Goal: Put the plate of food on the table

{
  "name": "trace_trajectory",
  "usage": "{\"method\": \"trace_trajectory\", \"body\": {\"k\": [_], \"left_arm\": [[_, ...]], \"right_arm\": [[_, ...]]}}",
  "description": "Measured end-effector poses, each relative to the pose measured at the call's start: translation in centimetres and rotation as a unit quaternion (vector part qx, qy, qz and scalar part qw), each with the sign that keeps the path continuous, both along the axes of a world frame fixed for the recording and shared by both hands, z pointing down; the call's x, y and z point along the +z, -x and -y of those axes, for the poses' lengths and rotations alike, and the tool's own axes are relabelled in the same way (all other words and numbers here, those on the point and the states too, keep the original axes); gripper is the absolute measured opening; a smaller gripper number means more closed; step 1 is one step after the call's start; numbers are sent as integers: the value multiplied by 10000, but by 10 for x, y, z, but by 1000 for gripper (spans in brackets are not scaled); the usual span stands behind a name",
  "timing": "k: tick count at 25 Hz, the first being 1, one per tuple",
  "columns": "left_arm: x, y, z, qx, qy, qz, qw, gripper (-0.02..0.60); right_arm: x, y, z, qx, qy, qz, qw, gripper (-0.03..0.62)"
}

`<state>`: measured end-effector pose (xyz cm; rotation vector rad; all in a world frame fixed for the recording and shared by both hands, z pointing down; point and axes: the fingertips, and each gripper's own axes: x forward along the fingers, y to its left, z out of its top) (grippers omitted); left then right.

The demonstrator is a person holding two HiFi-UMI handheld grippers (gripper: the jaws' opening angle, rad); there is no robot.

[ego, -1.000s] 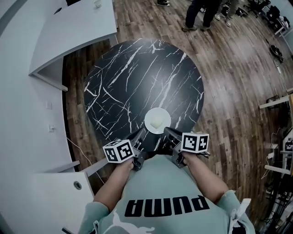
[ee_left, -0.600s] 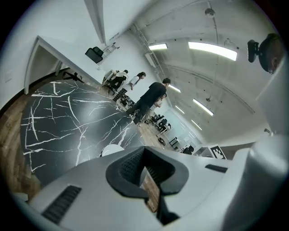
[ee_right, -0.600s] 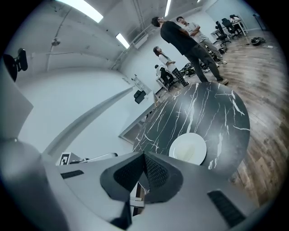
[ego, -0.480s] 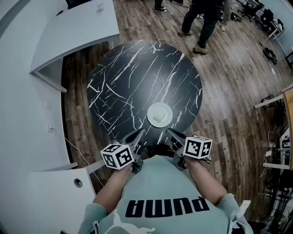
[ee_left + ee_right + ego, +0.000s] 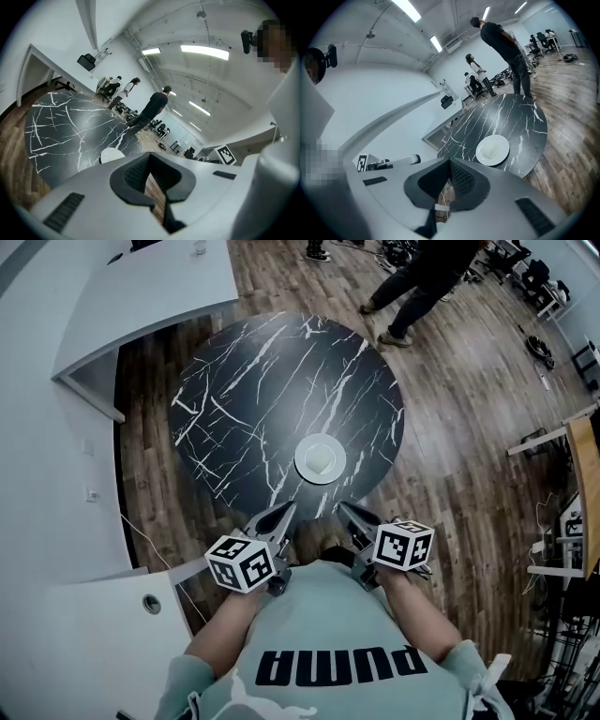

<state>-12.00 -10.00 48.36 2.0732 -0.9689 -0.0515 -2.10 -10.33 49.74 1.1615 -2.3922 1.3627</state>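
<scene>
A white plate [image 5: 320,458] with a pale lump of food lies on the round black marble table [image 5: 253,390], near its front edge. My left gripper [image 5: 287,509] and right gripper [image 5: 343,509] hang side by side just off that edge, short of the plate and apart from it. Both are shut with nothing between their jaws. In the left gripper view the plate [image 5: 111,154] peeks out just above and left of the closed left gripper [image 5: 149,155]. In the right gripper view the plate [image 5: 492,150] lies ahead and to the right of the closed right gripper [image 5: 450,161].
A white counter [image 5: 141,296] runs along the far left and a white cabinet [image 5: 84,634] stands at the near left. A person [image 5: 422,277] walks over the wooden floor beyond the table. Desks and cables line the right side.
Both grippers have drawn back from the plate toward my body, widening the gap. The plate stays on the table. The person in the background has walked to the right.
</scene>
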Motion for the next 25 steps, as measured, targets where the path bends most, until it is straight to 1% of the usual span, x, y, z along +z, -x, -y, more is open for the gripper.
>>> {"method": "trace_trajectory", "body": {"k": [4, 7, 11, 14, 20, 25], "left_arm": [[-6, -7, -10, 20, -164, 104, 9998, 6], [-10, -20, -20, 34, -270, 202, 9994, 6], [-13, -42, -33, -55, -312, 330, 9990, 6], [-17, -66, -43, -125, -345, 417, 9985, 6], [-25, -104, -77, -506, -456, 659, 9955, 6], [-31, -121, -119, -832, -515, 977, 9904, 6]], "right_arm": [[-5, -1, -9, -141, -152, -30, 9998, 9], [-8, -10, -18, -233, -258, -22, 9994, 9], [-11, -32, -30, -288, -354, 51, 9989, 9], [-17, -58, -39, -313, -466, 67, 9984, 9], [-26, -100, -67, -614, -710, -31, 9956, 9], [-35, -118, -93, -900, -904, 77, 9918, 9]]}}
